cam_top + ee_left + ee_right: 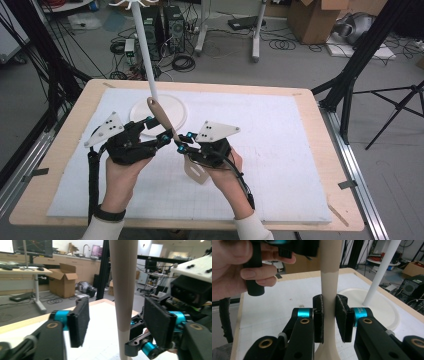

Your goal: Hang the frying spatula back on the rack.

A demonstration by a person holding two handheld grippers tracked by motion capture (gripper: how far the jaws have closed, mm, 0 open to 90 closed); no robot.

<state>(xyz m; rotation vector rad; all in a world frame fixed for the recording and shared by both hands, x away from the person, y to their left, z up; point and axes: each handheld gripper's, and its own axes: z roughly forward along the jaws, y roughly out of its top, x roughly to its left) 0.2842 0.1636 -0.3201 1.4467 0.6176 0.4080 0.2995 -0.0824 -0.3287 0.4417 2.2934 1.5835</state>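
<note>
High view: right gripper (184, 142) is holding a spatula (172, 136) tilted above the tabletop (310, 125), left gripper (161, 135) alongside its handle; left gripper view: jaws are standing spread, handle between, untouched; right gripper view: jaws are pinching the spatula's pale neck.

Spatula held off the bench

Beige spatula (167, 131) with brown handle tilts upward, its pale neck pinched in the right claw (329, 315).
</note>
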